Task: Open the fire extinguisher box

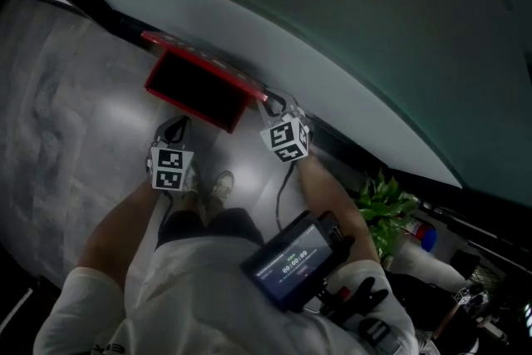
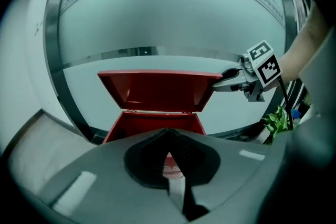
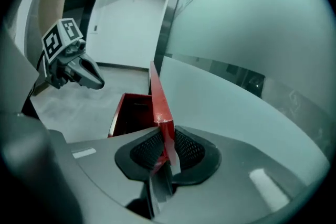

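The red fire extinguisher box (image 1: 193, 94) stands on the floor against a curved glass wall, its inside dark. Its lid (image 2: 157, 89) is swung up and leans back toward the glass. My right gripper (image 3: 164, 141) is shut on the lid's right corner edge (image 3: 159, 102), which runs straight between the pads. From the left gripper view that gripper (image 2: 223, 80) holds the lid at its right end. My left gripper (image 2: 168, 136) hangs in front of the box (image 2: 152, 122), shut with nothing in it and a short way from the box front (image 1: 174, 127).
The frosted curved glass wall (image 1: 332, 37) with a metal frame (image 2: 52, 60) rises right behind the box. A potted plant (image 1: 386, 208) stands to the right. The person's shoes (image 1: 218, 187) are on the grey floor (image 1: 75, 120), and a screen device (image 1: 291, 262) hangs at the chest.
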Tool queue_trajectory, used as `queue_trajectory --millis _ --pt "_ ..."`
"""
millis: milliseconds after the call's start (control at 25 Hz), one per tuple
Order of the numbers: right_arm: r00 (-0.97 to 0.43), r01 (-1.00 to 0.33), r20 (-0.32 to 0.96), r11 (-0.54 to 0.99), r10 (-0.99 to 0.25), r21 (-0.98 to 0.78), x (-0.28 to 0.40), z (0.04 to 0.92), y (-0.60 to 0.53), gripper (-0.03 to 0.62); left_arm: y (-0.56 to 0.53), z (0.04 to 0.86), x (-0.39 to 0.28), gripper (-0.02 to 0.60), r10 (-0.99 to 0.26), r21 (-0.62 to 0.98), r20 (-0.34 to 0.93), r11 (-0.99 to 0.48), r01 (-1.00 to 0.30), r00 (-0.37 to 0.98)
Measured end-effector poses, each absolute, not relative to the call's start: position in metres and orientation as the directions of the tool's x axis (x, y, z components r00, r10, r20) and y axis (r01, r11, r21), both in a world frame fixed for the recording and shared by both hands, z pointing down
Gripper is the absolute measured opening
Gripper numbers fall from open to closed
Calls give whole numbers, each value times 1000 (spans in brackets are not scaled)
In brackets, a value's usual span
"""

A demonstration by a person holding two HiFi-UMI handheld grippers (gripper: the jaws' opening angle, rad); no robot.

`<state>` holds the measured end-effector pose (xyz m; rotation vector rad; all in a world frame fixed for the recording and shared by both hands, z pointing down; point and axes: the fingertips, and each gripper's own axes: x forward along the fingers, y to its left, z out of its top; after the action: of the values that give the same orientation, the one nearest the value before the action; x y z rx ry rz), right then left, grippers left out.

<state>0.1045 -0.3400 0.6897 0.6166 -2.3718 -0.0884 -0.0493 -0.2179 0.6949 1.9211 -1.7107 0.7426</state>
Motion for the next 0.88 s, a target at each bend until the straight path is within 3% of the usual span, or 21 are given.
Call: queue_trajectory --millis 320,880 --pt "-658 -579 574 815 -487 28 112 686 -382 81 -230 679 -53 3 -759 -28 647 -129 -991 81" --pt "-588 -717 627 688 -511 -112 128 700 -436 94 -305 680 -63 3 -745 37 629 -257 -966 222"
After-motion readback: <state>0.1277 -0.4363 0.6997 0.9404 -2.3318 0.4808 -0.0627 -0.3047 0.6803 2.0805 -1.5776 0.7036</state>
